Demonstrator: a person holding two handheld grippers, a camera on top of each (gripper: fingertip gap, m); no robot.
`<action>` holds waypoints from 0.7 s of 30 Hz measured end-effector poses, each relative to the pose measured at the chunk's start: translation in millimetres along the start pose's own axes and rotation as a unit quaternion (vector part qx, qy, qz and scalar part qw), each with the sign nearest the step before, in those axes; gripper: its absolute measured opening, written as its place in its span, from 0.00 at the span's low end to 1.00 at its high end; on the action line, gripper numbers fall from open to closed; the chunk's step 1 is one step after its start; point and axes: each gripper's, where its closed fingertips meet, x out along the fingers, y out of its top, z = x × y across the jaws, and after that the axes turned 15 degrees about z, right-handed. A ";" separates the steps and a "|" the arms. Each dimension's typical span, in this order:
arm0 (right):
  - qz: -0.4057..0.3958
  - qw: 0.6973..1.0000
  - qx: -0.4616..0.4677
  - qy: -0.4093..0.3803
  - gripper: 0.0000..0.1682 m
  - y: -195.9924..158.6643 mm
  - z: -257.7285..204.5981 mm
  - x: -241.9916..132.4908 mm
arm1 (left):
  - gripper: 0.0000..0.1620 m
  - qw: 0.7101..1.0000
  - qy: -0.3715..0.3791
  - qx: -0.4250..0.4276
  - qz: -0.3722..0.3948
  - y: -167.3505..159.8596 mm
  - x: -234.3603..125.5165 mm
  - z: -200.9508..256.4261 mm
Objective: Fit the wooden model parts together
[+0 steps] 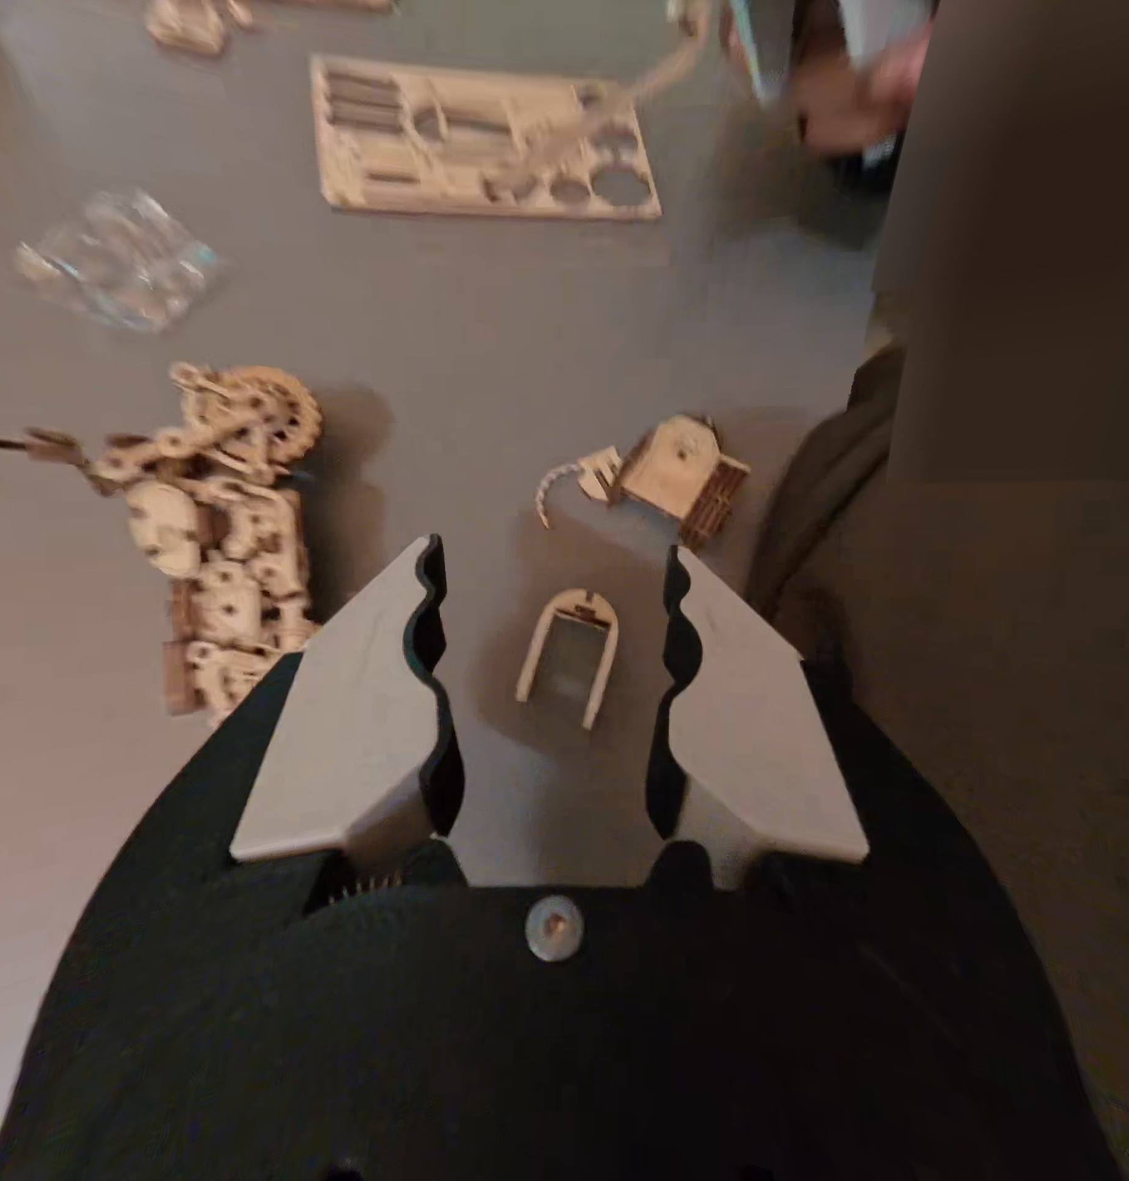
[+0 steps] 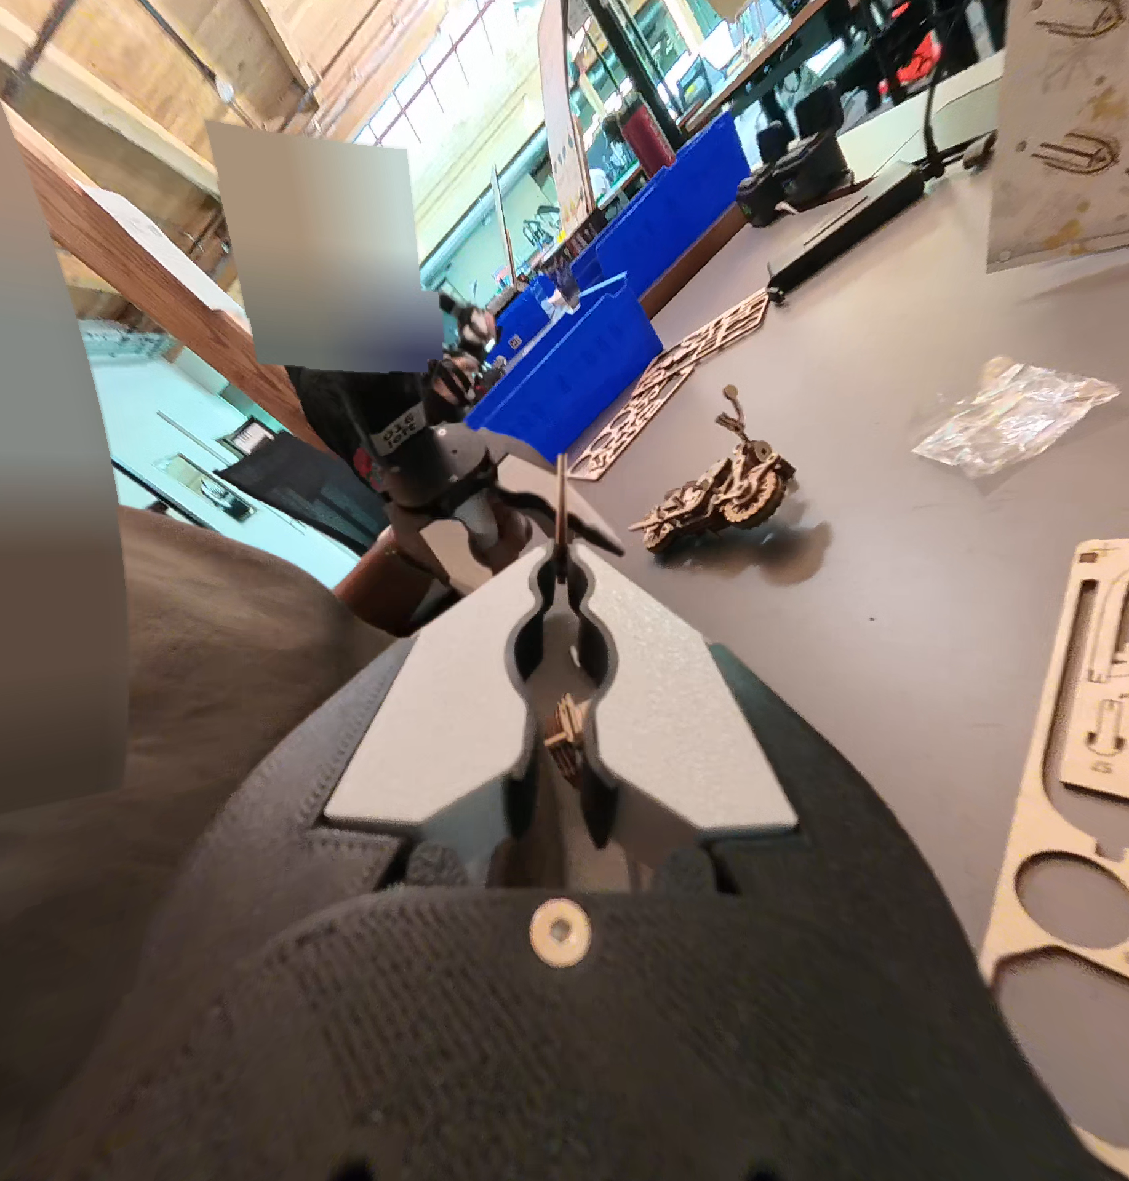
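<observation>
While the left gripper [image 1: 555, 556] hangs spread wide and empty above the arched wooden part [image 1: 568, 658] on the counter [image 1: 485, 358], likely to pick it up, the right gripper [image 2: 560, 565] pinches a thin rod [image 2: 561, 511] upright, apparently readied for fitting. The wooden motorcycle model [image 1: 229, 537] lies just left of the arched part.

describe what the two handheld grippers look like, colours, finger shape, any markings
Both grippers match: a textured black printed body, one round silver screw at centre, and two light grey wedge-shaped fingers lined with wavy black pads. In the right wrist view the left gripper shows farther off, with a small white label on its black handle. No cables show.
</observation>
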 end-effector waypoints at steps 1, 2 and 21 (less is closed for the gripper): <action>-0.008 1.000 -0.006 0.000 0.00 -2.5 -0.7 0.4 | 0.42 1.000 -0.008 -0.001 -0.016 -9.5 4.0 6.8; -0.014 1.000 -0.009 0.002 0.00 -4.5 -2.1 0.9 | 0.43 0.999 -0.010 0.000 -0.032 -18.6 7.3 10.3; -0.182 0.979 -0.088 0.030 0.00 -58.5 -4.5 7.1 | 0.23 0.996 0.014 0.050 -0.075 -54.8 1.3 6.5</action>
